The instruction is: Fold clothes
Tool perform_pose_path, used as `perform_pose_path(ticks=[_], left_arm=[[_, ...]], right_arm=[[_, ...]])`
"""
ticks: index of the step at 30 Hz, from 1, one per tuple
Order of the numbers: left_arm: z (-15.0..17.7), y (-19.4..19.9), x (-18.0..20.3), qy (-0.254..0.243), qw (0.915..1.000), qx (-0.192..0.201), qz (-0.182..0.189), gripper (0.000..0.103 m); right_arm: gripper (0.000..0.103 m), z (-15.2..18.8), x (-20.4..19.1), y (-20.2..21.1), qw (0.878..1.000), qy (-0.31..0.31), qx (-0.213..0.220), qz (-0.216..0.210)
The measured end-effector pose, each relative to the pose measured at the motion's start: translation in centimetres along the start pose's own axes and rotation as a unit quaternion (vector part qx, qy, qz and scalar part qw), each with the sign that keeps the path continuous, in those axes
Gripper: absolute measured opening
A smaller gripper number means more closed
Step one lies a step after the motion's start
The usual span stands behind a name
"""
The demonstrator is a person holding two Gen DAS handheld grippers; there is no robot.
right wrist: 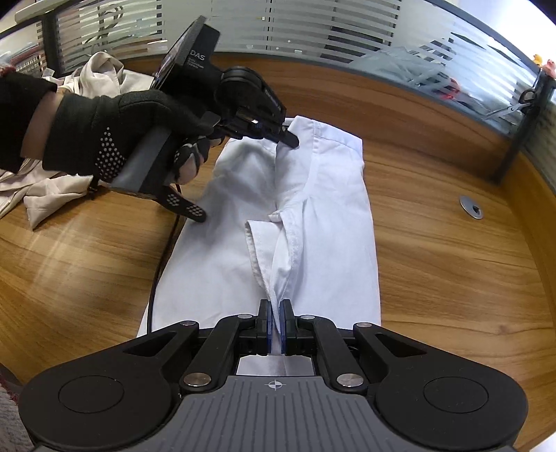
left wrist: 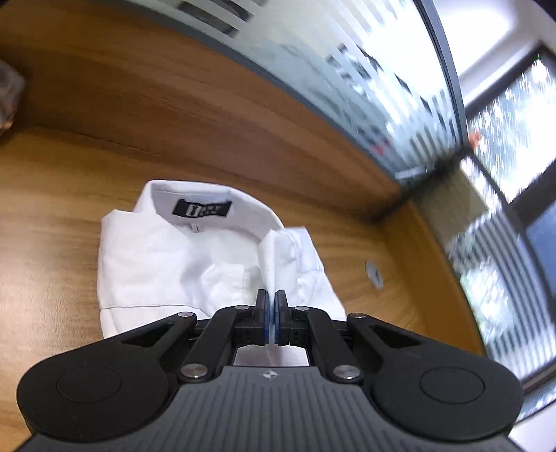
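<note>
A white collared shirt (right wrist: 323, 222) lies lengthwise on the wooden desk (right wrist: 451, 278), sides folded in. Its collar with a black label (left wrist: 202, 208) is at the far end. My right gripper (right wrist: 276, 309) is shut on a raised fold of the shirt's front edge at the near end, with cloth running between its blue pads. A black-gloved hand (right wrist: 104, 132) holds my left gripper (right wrist: 290, 137) just over the collar area. In the left wrist view that gripper (left wrist: 271, 299) is shut above the shirt's chest (left wrist: 166, 264), and I see no cloth between its pads.
A crumpled beige garment (right wrist: 93, 76) lies at the back left of the desk. A black cable (right wrist: 163, 264) runs along the shirt's left edge. A metal cable grommet (right wrist: 471, 207) sits to the right. A striped glass partition (right wrist: 312, 27) borders the desk's far side.
</note>
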State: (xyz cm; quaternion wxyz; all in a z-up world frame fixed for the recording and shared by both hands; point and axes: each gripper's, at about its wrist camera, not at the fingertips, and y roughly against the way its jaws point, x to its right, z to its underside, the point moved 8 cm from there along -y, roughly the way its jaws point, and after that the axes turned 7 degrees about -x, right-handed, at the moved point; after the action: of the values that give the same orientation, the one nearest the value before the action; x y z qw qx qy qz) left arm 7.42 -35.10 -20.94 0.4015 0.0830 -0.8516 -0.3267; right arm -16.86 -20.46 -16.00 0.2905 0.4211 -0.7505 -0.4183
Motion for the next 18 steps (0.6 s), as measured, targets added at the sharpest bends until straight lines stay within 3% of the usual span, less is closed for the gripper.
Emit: perform_pose_path(ticks=[4,10,13,15,18], left_arm=[[0.1,-0.1,-1.1,0.043,0.9989,0.009,0.014,0.003],[0.0,1.2,-1.8,0.054,0.9981,0.008,0.031,0.009],[-0.1,2.6,-1.5,0.022,0.9993,-0.001,0.029,0.010],[0.5,3.7,-1.1,-0.013,0.9997,-0.006,0.018,0.014],[1.4,5.4,-0.5,-0.067,0.9976,-0.015,0.002,0.018]], right_arm=[[0.004,0.4,-0.6,-0.8,1.000,0.009,-0.018,-0.011],[0.009,0.5,-1.1,-1.0,0.999,0.021,-0.032,-0.025],[0.014,-1.3,-1.1,1.0,0.999,0.025,-0.002,-0.037],[0.035,-3.1,-0.9,2.0,0.999,0.019,0.017,-0.043],[0.041,-5.7,-0.4,1.8,0.999,0.028,0.027,-0.033]])
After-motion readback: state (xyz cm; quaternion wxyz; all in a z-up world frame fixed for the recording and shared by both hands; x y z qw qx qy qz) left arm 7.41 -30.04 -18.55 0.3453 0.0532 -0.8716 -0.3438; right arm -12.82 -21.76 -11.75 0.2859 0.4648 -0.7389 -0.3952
